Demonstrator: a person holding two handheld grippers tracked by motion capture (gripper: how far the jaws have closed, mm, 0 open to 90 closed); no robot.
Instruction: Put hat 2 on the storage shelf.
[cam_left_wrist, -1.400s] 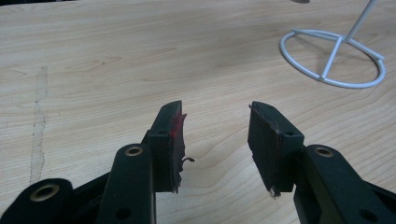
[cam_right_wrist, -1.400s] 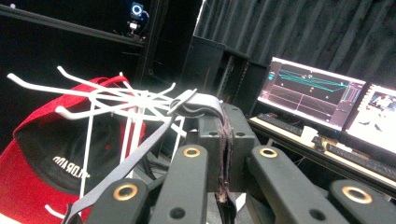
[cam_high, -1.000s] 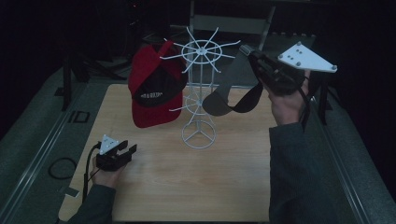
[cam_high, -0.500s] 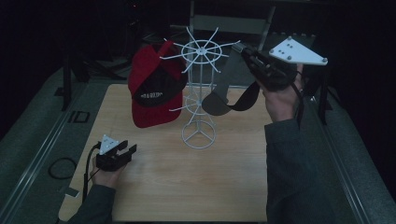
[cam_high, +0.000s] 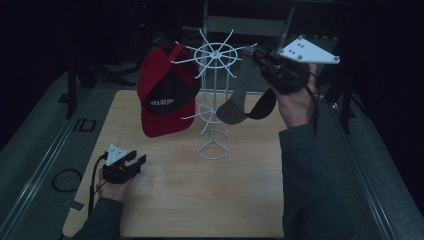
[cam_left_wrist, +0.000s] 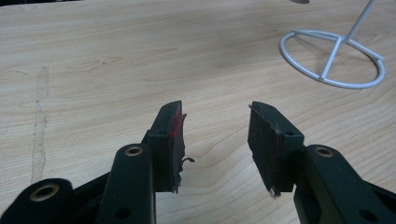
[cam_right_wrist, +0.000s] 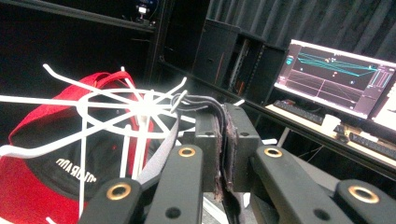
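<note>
A white wire rack (cam_high: 215, 100) stands mid-table, with a red and black cap (cam_high: 165, 95) hanging on its left side. A grey cap (cam_high: 239, 97) hangs at the rack's right side. My right gripper (cam_high: 257, 55) is raised at the rack's top right hook. In the right gripper view my right gripper (cam_right_wrist: 225, 112) is shut on the grey cap's strap (cam_right_wrist: 196, 100), which lies over a hook of the rack (cam_right_wrist: 144, 105). My left gripper (cam_high: 137, 161) rests on the table at the front left. The left gripper (cam_left_wrist: 215, 112) is open with bare wood between its pads.
The wooden table (cam_high: 200, 200) has grey rails along both sides. A cable loop (cam_high: 65, 180) lies off its left edge. The rack's ring base (cam_left_wrist: 332, 58) sits ahead of the left gripper. A lit monitor (cam_right_wrist: 336, 77) and dark shelves stand behind the rack.
My right hand has shifted slightly left and up toward the rack's top with the grey cap's strap in its jaws. The left hand has stayed put.
</note>
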